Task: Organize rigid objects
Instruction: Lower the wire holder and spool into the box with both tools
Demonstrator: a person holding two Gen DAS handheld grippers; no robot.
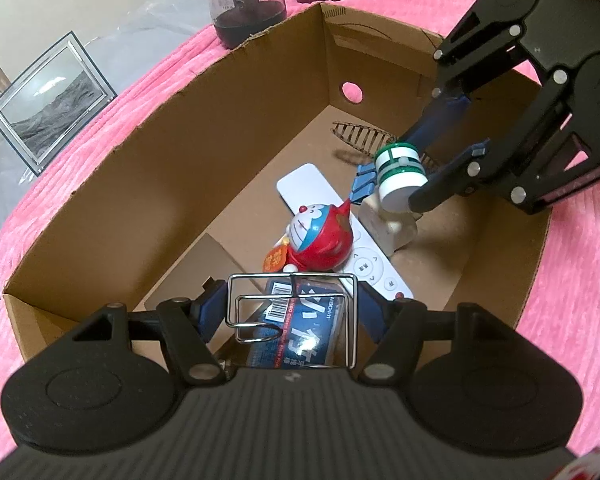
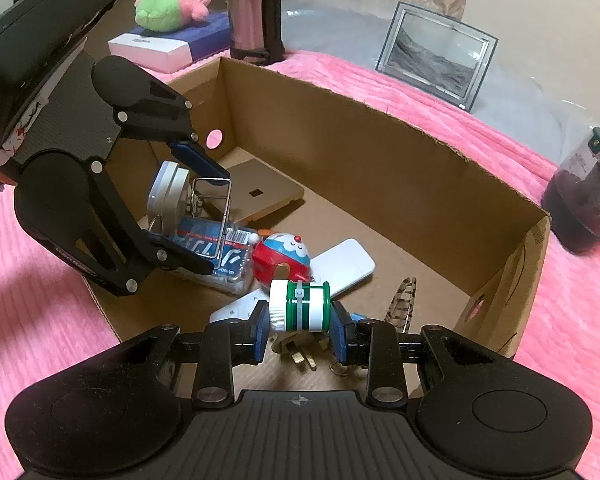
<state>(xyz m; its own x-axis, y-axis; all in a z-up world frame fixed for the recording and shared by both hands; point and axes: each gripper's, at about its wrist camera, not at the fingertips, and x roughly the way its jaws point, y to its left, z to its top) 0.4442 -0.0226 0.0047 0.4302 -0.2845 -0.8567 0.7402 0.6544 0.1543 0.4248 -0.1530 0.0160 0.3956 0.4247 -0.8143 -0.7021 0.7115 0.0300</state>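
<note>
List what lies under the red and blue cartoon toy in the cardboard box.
The red and blue toy rests on a white remote, whose middle it covers. A blue-labelled clear packet lies beside it. Whether anything else sits beneath cannot be seen.

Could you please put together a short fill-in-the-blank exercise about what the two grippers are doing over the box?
1. The right gripper is shut on a green and white ____.
2. The left gripper holds a bent ____ rack.
3. Both grippers hang over an open ____ box.
4. The red and blue toy figure lies partly on a white ____.

Missing words: bottle; wire; cardboard; remote control
</note>
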